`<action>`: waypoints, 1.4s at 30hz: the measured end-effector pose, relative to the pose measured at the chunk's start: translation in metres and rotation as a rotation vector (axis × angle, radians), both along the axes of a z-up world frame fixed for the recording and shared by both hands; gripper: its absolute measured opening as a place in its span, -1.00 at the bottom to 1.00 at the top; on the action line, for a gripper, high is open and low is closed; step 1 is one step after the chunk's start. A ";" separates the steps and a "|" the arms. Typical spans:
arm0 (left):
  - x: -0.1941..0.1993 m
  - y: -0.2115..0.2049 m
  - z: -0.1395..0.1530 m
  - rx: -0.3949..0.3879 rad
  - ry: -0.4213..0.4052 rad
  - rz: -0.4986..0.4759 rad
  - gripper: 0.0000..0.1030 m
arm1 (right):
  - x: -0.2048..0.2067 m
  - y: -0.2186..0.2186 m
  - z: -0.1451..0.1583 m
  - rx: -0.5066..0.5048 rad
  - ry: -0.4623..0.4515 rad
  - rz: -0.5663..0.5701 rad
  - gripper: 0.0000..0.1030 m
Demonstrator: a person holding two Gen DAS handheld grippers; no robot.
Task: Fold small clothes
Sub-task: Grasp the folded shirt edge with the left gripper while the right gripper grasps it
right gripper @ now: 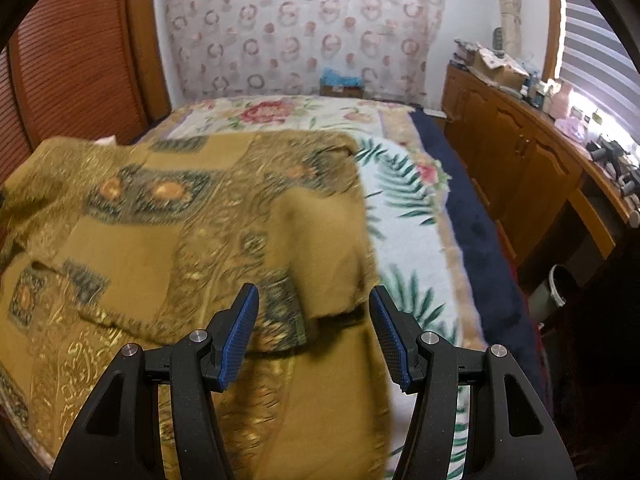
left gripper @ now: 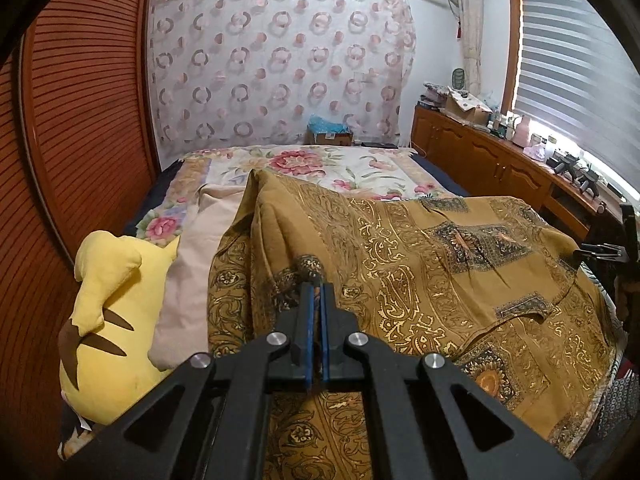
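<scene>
Cloth: the mustard, gold-printed garment [left gripper: 420, 264] lies spread over the flowered bedspread [left gripper: 304, 164], most of it rumpled rather than flat; in the right wrist view its near flap [right gripper: 320, 240] hangs toward me at the bed's edge.
Left gripper [left gripper: 316, 280]: my left fingers are clenched tight on a bunched edge of the garment, a small patterned wad poking out past the tips.
Right gripper [right gripper: 314, 300]: my right fingers stand apart and grasp nothing; the folded flap sits just ahead of the gap, and I cannot tell whether either pad touches it.
Risk, left pinch: I hold only a small wad, so a hard pull could slide it free and drop the fold.
Risk, layers: the flap before my right fingers looks doubled over; closing there could catch one layer only, or the bedspread beneath, and drag it along.
Risk, skew: with one side held and the other loose, lifting now would likely twist the fold crooked.
Risk, neighbours: the yellow plush toy [left gripper: 108, 320] and the beige cloth [left gripper: 192, 272] lie just beside the garment's left edge; a sweep that way could snag them.
Risk, sight: the right view is blurred, so I judge the hem's place poorly.
</scene>
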State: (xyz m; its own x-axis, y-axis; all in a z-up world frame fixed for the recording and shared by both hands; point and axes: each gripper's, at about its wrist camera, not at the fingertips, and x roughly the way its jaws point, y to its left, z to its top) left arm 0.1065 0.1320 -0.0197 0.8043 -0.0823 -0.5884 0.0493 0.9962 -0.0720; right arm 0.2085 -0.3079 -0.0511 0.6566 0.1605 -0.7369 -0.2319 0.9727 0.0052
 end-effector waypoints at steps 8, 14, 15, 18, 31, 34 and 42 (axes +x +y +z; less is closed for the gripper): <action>0.002 0.004 -0.007 -0.013 0.009 0.015 -1.00 | 0.020 0.003 -0.016 0.012 0.070 0.051 -0.49; -0.007 0.009 -0.002 -0.050 -0.008 0.014 -1.00 | 0.009 0.009 -0.005 0.052 0.020 0.097 -0.95; -0.010 0.010 0.001 -0.070 -0.014 0.009 -1.00 | 0.005 0.008 0.001 0.066 0.001 0.098 -0.96; -0.022 0.013 0.010 -0.109 -0.040 0.006 -1.00 | -0.004 0.005 0.020 0.109 -0.035 0.098 -0.97; -0.088 0.019 0.027 -0.157 -0.080 0.015 -1.00 | -0.050 -0.014 0.085 0.181 -0.145 0.129 -0.99; -0.106 0.020 0.014 -0.156 -0.044 0.032 -1.00 | -0.066 -0.023 0.087 0.168 -0.140 0.130 -0.99; -0.141 0.020 -0.022 -0.168 0.059 0.085 -1.00 | -0.105 -0.040 0.071 0.147 -0.086 0.111 -0.99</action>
